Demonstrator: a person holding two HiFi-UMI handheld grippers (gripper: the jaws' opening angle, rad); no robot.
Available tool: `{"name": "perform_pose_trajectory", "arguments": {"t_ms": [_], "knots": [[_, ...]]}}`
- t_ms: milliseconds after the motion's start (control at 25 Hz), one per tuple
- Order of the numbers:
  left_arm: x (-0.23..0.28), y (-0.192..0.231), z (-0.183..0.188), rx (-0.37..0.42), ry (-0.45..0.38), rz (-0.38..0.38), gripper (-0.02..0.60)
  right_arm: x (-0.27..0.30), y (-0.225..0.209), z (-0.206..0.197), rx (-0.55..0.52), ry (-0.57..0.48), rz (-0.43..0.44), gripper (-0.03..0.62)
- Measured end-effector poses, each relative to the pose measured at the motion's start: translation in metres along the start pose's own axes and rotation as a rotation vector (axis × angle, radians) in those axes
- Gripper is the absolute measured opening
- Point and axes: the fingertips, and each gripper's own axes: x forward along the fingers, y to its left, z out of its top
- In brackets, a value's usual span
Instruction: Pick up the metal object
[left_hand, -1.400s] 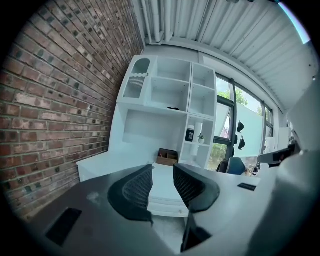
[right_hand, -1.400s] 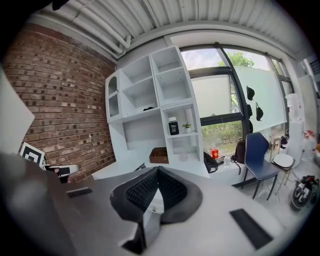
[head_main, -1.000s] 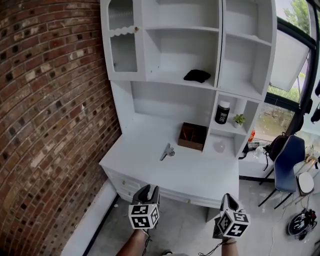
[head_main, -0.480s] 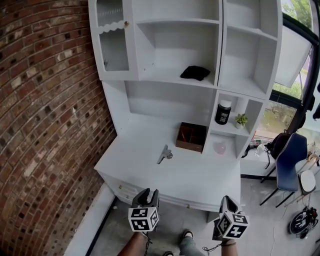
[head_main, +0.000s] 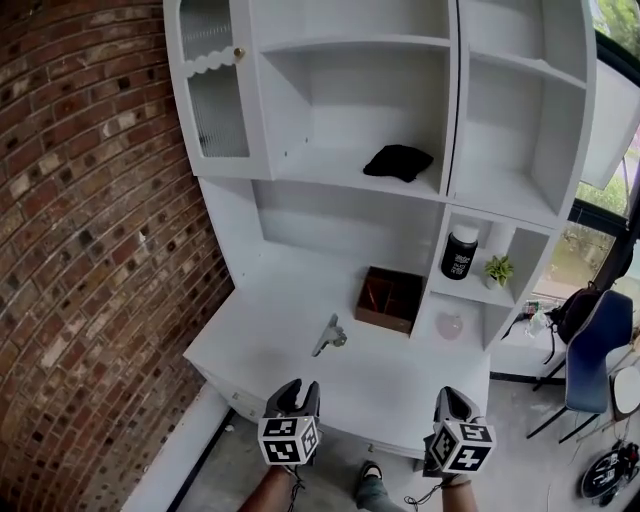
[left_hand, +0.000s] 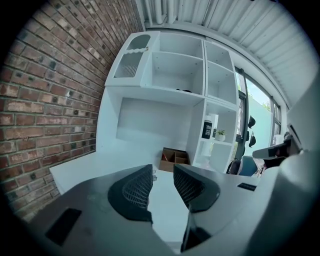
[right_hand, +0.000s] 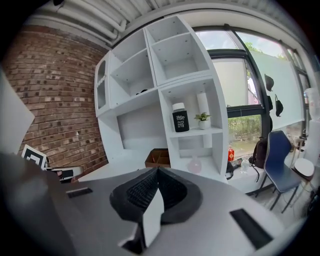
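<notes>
The head view looks from high up and steeply down on the desk (head_main: 300, 350) and shelves (head_main: 350, 120), some way off, with the brick wall (head_main: 90, 250) at its left and the left gripper (head_main: 297, 386) and right gripper (head_main: 447, 393) at its bottom edge. The left gripper view sits low before the desk's front edge and faces along its jaws, slightly upward, at the shelves. The right gripper view does the same from further right and takes in the window (right_hand: 235, 100) too. All three views share the box (head_main: 390, 297), the jar (head_main: 460, 252) and the plant (head_main: 499, 269).
</notes>
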Motion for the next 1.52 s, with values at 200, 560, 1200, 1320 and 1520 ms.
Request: {"name": "perform_pose_trajectory", "arguments": {"t_ms": [200,560,1200,1320,1520], "knots": [[0.043,-0.007,0.018,-0.005,-0.003,0.029,0.132,0.052,-0.014,0.032,-0.016,0.002,0.05,0.002],[0.108,-0.01,0.028,-0.016,0.028,0.098,0.133,0.131,-0.036,0.054,-0.018,0.048,0.14,0.002],[0.163,-0.002,0.01,-0.01,0.124,0.122,0.132,0.198,-0.026,0.041,-0.021,0.148,0.217,0.002],[0.169,0.002,0.008,-0.005,0.135,0.114,0.132,0.204,-0.028,0.041,-0.016,0.151,0.203,0.002],[0.176,0.009,0.006,0.01,0.158,0.099,0.132,0.21,-0.03,0.04,-0.008,0.153,0.177,0.002]]}}
